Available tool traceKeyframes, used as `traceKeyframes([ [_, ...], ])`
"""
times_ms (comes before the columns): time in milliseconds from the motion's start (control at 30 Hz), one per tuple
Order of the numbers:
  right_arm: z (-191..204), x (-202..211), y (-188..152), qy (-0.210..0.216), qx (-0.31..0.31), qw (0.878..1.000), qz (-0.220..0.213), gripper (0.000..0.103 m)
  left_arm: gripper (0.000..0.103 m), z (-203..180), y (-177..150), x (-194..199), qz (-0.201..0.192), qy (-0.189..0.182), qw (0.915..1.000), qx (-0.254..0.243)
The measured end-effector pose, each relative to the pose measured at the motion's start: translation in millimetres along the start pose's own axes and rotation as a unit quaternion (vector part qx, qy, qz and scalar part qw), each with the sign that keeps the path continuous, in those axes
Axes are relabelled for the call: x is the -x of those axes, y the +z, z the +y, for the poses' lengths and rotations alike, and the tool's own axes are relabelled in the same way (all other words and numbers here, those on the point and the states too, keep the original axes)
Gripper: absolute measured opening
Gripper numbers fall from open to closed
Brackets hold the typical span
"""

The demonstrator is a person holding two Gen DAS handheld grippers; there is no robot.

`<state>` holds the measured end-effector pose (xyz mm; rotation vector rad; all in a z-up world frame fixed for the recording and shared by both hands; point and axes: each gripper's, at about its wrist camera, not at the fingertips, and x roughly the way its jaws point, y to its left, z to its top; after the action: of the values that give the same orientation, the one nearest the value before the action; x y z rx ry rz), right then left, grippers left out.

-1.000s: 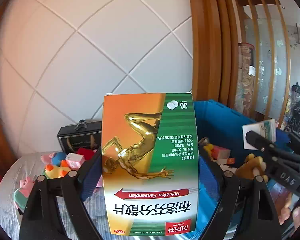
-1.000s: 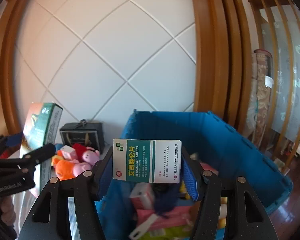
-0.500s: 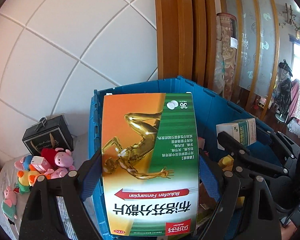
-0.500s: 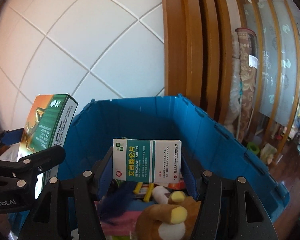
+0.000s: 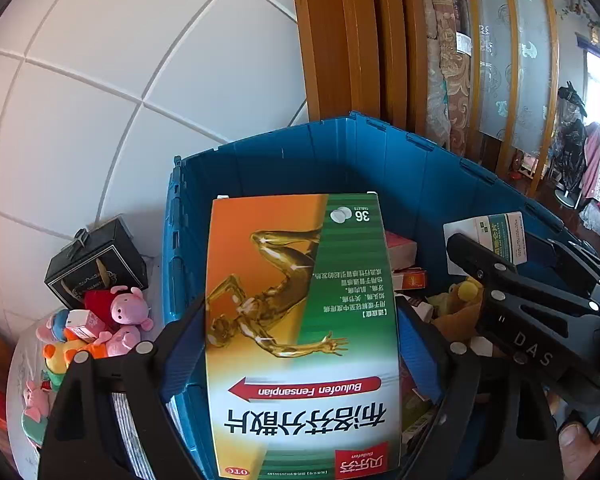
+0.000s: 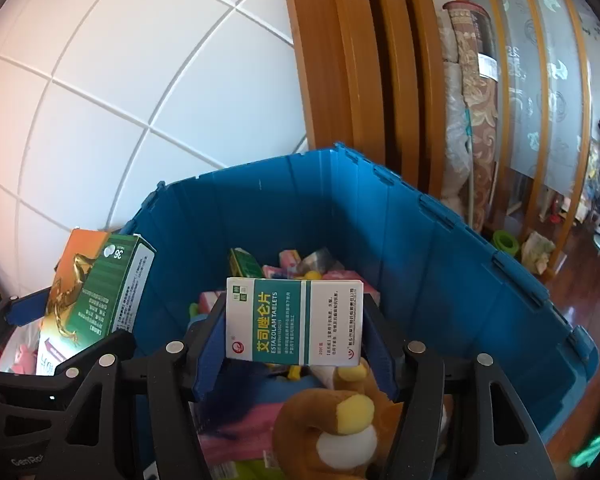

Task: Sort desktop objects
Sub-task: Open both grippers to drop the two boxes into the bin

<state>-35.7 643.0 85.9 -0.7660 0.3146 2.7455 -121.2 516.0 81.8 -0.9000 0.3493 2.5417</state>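
Observation:
My left gripper (image 5: 300, 344) is shut on a large orange-and-green medicine box (image 5: 300, 320) and holds it over the left part of the blue storage bin (image 5: 300, 152). My right gripper (image 6: 296, 344) is shut on a small white-and-green tablet box (image 6: 296, 322) and holds it above the bin's (image 6: 420, 248) middle. The large box also shows at the left of the right wrist view (image 6: 96, 292), and the small box at the right of the left wrist view (image 5: 496, 236). The bin holds several boxes and a brown plush toy (image 6: 340, 428).
A black gift box (image 5: 96, 260) and several plush toys (image 5: 112, 320) sit on the table left of the bin. A white tiled wall (image 5: 120, 80) stands behind, with a wooden door frame (image 5: 348, 40) to the right.
Both grippers have swung right and forward with their boxes, from beside the bin to over its inside. The toys and black box have slid to the left of view.

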Motion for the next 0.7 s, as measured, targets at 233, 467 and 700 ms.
traceKeyframes([
  [233, -2.9, -2.6, 1.5, -0.003, -0.012, 1.0, 0.011, 0.076, 0.089, 5.1, -0.7, -0.8, 0.004, -0.008, 0.9998, 0.018],
  [467, -7.8, -4.7, 2.8, 0.006, -0.022, 1.0, 0.017, 0.085, 0.09, 12.6, -1.5, -1.6, 0.005, -0.014, 0.9991, 0.039],
  [700, -4.7, -8.2, 3.4, 0.0, -0.013, 1.0, 0.025, 0.087, 0.09, 17.3, -2.1, -2.7, 0.008, -0.017, 0.9984, 0.052],
])
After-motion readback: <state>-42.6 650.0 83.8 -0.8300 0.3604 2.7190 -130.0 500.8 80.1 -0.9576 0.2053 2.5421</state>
